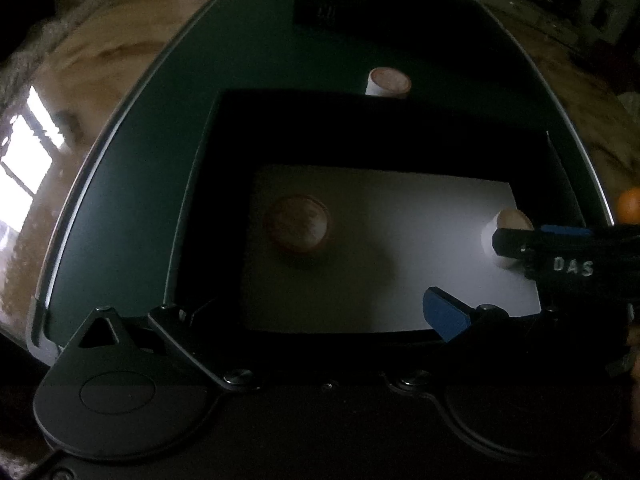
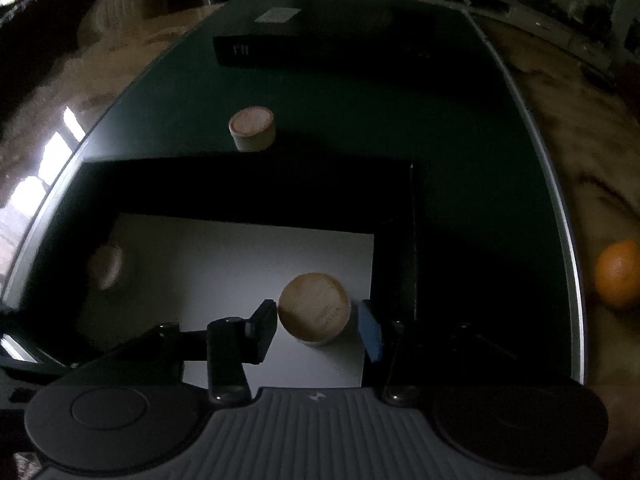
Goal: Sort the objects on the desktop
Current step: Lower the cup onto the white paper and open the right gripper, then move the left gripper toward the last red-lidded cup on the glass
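A black open box [image 1: 224, 168] [image 2: 240, 188] with a white floor lies on a dark green mat. Two round wooden cylinders stand inside it. One cylinder [image 1: 298, 222] [image 2: 106, 266] is at the left, just ahead of my left gripper [image 1: 316, 314], which hangs open and holds nothing. The other cylinder [image 2: 314, 308] [image 1: 512, 222] stands on the floor at the right, between the fingers of my right gripper [image 2: 318, 322]. A slim gap shows at its blue pad, so the pads do not press. A third cylinder [image 1: 388, 83] [image 2: 252, 128] stands on the mat beyond the box.
A flat black case [image 1: 332, 10] [image 2: 280, 44] lies at the far end of the green mat [image 1: 160, 120] [image 2: 460, 160]. An orange [image 2: 618, 274] [image 1: 630, 210] rests on the wooden table off the mat's right edge. The box's right wall rises close beside my right gripper.
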`<state>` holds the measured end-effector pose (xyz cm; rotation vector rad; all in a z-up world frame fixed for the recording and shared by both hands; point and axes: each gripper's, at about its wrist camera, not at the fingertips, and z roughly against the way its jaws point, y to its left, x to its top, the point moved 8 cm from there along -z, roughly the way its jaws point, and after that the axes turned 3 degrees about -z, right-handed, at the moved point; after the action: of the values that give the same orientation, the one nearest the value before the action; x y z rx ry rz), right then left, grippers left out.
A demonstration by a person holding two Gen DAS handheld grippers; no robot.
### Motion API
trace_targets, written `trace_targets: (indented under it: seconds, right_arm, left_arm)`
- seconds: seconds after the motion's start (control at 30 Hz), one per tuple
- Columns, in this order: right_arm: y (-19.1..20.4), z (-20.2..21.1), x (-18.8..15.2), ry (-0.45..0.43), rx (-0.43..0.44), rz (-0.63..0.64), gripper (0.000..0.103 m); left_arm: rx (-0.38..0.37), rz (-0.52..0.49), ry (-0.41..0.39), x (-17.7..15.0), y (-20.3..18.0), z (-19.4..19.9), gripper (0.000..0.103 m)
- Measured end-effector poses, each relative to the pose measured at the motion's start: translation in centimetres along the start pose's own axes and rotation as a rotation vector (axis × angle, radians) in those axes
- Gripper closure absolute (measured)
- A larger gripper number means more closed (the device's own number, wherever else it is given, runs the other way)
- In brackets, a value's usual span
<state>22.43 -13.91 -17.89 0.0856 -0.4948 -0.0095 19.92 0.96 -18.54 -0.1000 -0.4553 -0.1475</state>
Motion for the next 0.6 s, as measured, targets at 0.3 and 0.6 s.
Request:
trace_targets:
  seconds: [0.3,0.6]
  right_arm:
    - [-0.6,2.6,-0.2,-0.054,0.025,-0.053,0.050]
    - [-1.3,5.1,-1.6,-0.118,0.025,-0.209,0.039]
  left_arm:
    - [0.020,-0.021,-0.009,-0.1,-0.2,0.0,0.000]
    - [0.013,-0.012,-0.007,0.2,-0.1,0.0,0.000]
